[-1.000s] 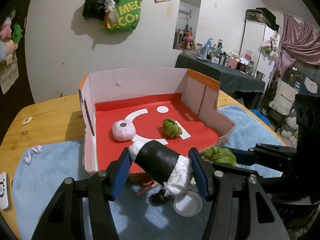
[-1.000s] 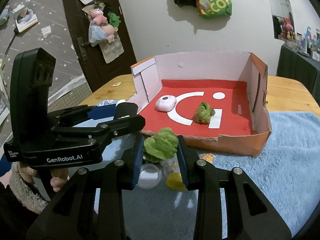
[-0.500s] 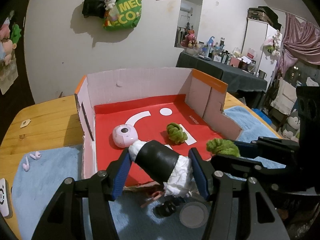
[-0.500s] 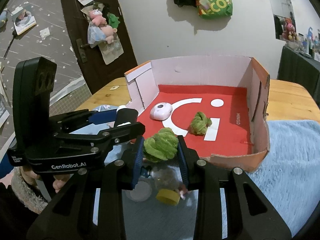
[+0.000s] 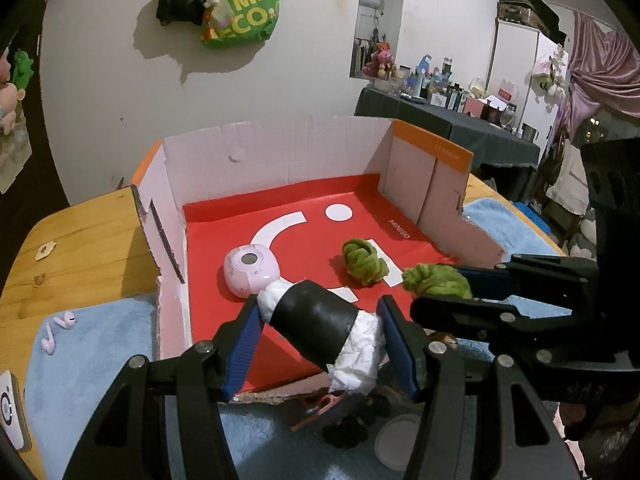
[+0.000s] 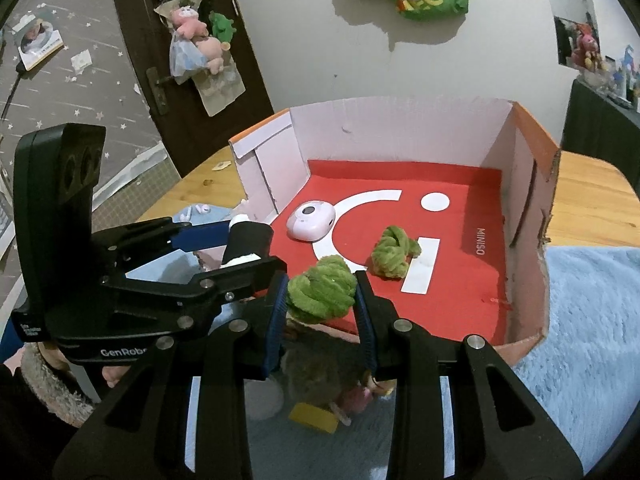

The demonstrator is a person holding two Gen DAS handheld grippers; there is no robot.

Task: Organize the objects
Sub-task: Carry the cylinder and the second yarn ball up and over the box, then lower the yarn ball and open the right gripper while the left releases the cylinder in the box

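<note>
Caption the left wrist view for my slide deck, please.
Left gripper holds a black-wrapped roll at the red-floored box; right gripper brings a green tuft.

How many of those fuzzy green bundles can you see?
2. One green bundle lies on the box's red floor; another is pinched in the right gripper. More may hide below.

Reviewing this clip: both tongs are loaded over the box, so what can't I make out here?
- Left wrist view: small items on the blue mat, behind the left tongs and their black-banded roll.
- Right wrist view: clutter behind the right tongs holding green fuzz.
- Left view: white device, cut by edge.
</note>
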